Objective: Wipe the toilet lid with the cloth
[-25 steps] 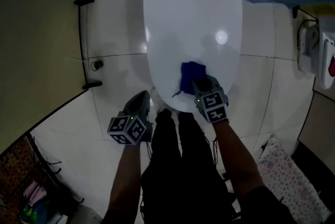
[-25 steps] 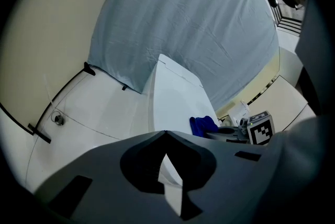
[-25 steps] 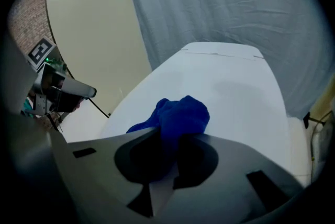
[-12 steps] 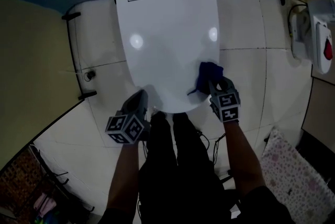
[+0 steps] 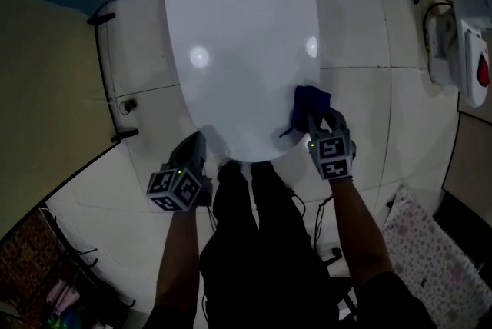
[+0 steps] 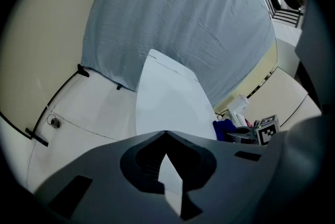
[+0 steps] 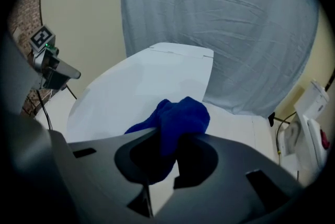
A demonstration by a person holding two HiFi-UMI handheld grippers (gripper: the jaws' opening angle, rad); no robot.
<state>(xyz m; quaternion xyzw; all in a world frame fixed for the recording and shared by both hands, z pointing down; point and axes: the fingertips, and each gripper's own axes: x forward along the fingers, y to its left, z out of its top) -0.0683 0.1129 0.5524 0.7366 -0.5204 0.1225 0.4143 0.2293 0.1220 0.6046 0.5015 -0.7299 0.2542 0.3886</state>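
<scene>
Between the jaws of the right gripper (image 7: 166,139), clenched tight: the blue cloth (image 7: 180,115), pressed against the right edge of the toilet lid (image 5: 238,51). Moved there from the front middle within the last second, barely further since. Probably means the front strip is wiped, with the rear and left to do. Off the front left rim, left gripper (image 6: 165,133) pinched together on nothing. Toilet closed, contents hidden.

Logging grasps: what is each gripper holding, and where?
Right gripper pinches the crumpled blue cloth at its near end; left gripper, jaws together, holds nothing.
</scene>
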